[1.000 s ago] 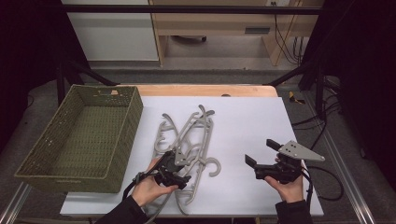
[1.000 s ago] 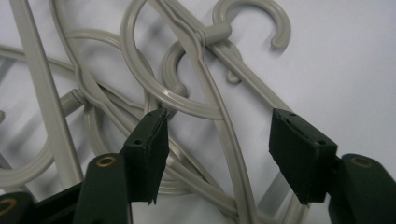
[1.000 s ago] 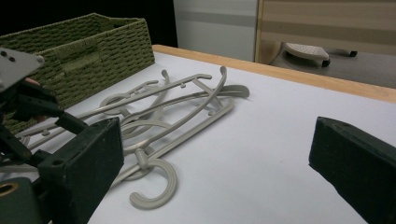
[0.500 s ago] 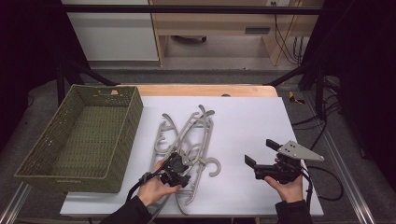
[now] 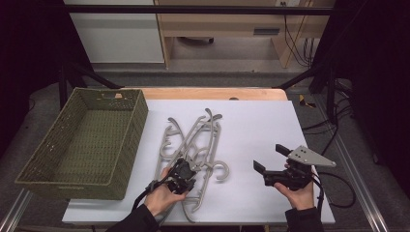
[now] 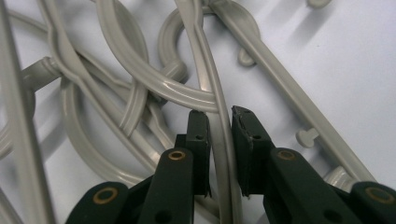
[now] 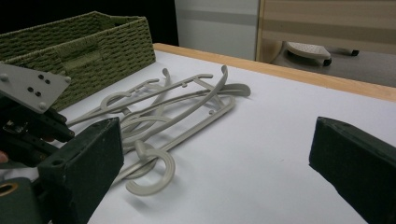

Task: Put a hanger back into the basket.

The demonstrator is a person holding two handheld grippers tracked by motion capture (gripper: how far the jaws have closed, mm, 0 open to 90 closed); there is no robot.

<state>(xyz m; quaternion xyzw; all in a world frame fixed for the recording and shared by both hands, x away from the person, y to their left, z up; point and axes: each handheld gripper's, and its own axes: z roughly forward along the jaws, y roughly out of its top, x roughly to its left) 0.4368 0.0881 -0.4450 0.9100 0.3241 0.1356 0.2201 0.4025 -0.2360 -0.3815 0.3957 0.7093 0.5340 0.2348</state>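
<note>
One basket (image 5: 82, 140), several tangled hangers (image 5: 193, 150), count unclear

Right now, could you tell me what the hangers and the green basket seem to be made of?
The hangers look like moulded grey plastic with a smooth, slightly glossy finish: light glints along their rounded bars. The basket seems woven from olive-green cord or fibre, matte, with a coarse braided texture; whether that fibre is natural or synthetic, I cannot tell.

No text, label, brand, number or sign can be read on anything in these pictures.
</note>
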